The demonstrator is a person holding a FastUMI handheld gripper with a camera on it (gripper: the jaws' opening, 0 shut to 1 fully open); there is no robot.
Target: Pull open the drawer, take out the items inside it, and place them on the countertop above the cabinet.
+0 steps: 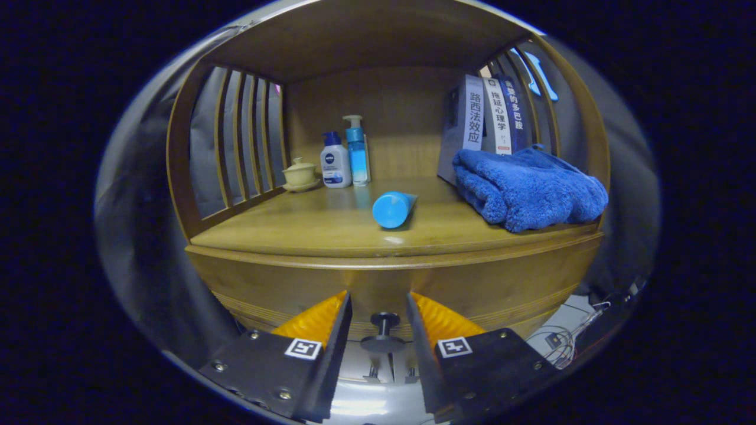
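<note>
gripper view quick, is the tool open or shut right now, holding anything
Tool: open, holding nothing. Its fingers sit on either side of the drawer knob with a gap on both sides, not pressing on it. The drawer looks shut.

gripper view | rides the gripper point(378, 321), looking forward along its fingers | faces the cabinet point(390, 283) front straight on, from low | close in, drawer knob point(383, 332) between the parted fingers, countertop point(331, 227) just above
</note>
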